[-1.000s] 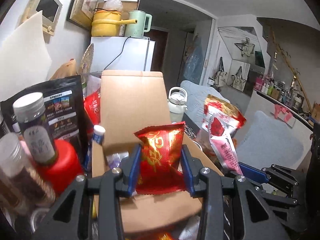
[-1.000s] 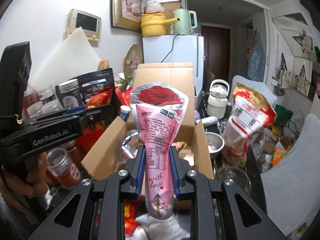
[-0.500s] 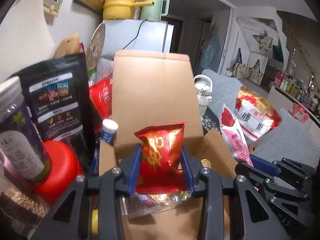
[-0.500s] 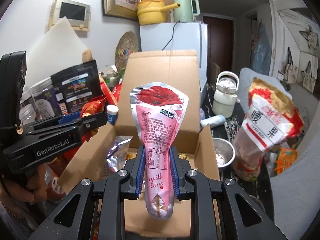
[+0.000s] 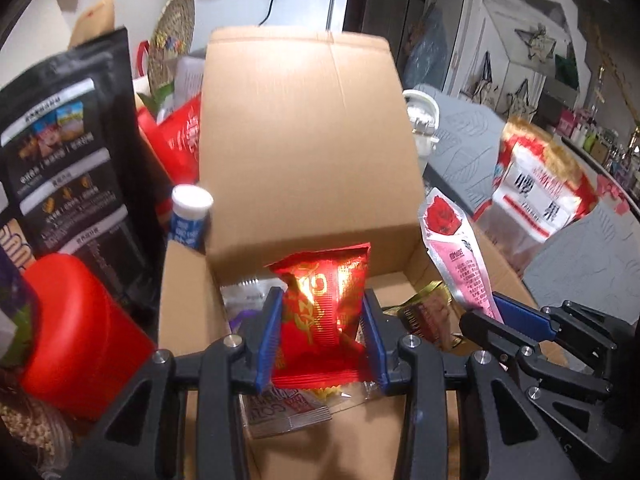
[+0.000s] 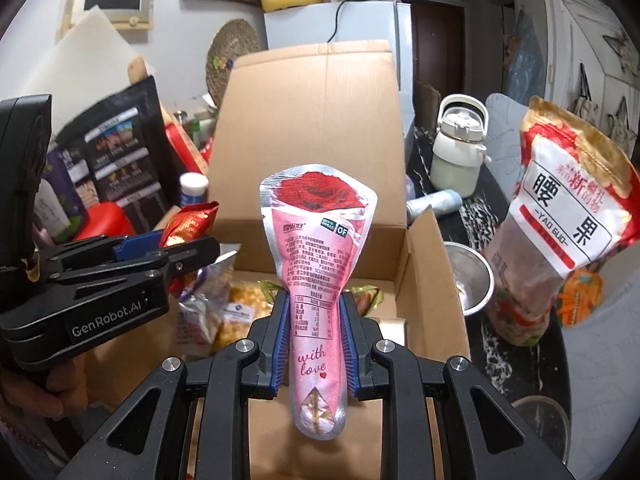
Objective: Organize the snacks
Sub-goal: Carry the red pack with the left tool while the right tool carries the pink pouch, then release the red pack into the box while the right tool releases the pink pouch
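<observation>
The left gripper (image 5: 320, 334) is clamped on a red packet (image 5: 324, 312), its blue pads pressing both side edges, so the packet stands upright and its lower seam hangs free below the jaws. The right gripper (image 6: 314, 338) is clenched on the narrow neck of a pink pouch (image 6: 318, 240), which is probably the only part slim enough for the jaws; the wide rose-printed top stands above them. Both snacks are held over the open box (image 5: 304, 140), and I think this is for dropping them inside, where other packets (image 6: 236, 312) already lie on the bottom. The tall back flap stands upright at 12 o'clock from both grippers, so the way in is from the near side. At 9 o'clock from the left gripper stands a red jar (image 5: 76, 332), with a black bag (image 5: 68, 160) behind it at 10 o'clock. At 3 o'clock from the right gripper a steel bowl (image 6: 472, 276) sits just beside the box wall, and a big nut bag (image 6: 568, 216) stands at 2 o'clock, apart from the box.
</observation>
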Demonstrator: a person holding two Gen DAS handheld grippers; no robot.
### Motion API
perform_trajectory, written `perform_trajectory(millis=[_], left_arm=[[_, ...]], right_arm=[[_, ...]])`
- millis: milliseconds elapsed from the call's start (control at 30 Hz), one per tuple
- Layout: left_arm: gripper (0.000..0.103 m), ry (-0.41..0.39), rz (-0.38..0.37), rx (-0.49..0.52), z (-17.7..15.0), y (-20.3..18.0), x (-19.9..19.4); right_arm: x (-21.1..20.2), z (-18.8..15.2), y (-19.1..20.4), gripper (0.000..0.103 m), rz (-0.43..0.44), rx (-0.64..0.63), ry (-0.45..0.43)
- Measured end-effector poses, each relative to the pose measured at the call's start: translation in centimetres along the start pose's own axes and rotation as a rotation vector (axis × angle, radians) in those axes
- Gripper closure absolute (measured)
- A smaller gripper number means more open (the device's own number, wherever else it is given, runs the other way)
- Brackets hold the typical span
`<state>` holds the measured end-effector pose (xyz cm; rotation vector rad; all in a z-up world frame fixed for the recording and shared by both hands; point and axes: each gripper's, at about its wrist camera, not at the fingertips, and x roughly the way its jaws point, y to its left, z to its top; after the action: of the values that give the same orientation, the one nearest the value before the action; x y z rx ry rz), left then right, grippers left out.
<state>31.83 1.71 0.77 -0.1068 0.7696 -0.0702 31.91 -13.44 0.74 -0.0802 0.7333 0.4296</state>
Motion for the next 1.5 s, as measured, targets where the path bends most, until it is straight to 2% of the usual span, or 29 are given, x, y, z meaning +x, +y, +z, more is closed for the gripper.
perform_trajectory(millis=[433,600,733,833,1000,1100,1367,1400,1467,1500], left_arm=[[0.065,0.115,0.066,0.022,-0.6,-0.1,3.5],[0.065,0.180,0.067,0.013,-0.8,0.2,4.7],[0.065,0.204,0.096,0.026,-0.8,-0.1,5.4],[0.065,0.243,0.095,0.017,-0.8,-0.1,6.4],[0.065,0.260,0.081,0.017,-0.7,-0.6,7.0],[0.065,0.271,0.071,0.016,-0.9,-0.8,7.0],[0.064,0.246,0.081,0.012,-1.0,-1.1,6.2],[0.061,0.245,0.084,0.014,-1.0,-1.1,6.2],[0.030,0.235,0.081,0.017,-0.9,-1.1,5.6],[0.023,0.224,0.072,0.022,-0.8,-1.3,5.4]], right_arm=[[2.9,-0.6,0.0,0.076,-0.054,-0.017,0.076],[3.5,-1.0,0.4,0.065,-0.056,-0.031,0.091],[3.5,-1.0,0.5,0.064,-0.065,-0.037,0.085],[3.7,-1.0,0.5,0.059,-0.081,-0.040,0.094],[3.7,-1.0,0.4,0.056,-0.086,-0.032,0.106],[3.3,-1.0,0.3,0.050,-0.089,-0.024,0.100],[1.9,-1.1,0.2,0.050,-0.106,-0.020,0.092],[1.6,-1.1,0.3,0.050,-0.112,-0.023,0.091],[1.1,-1.1,0.3,0.050,-0.119,-0.024,0.085],[0.7,-1.0,0.2,0.050,-0.122,-0.025,0.081]])
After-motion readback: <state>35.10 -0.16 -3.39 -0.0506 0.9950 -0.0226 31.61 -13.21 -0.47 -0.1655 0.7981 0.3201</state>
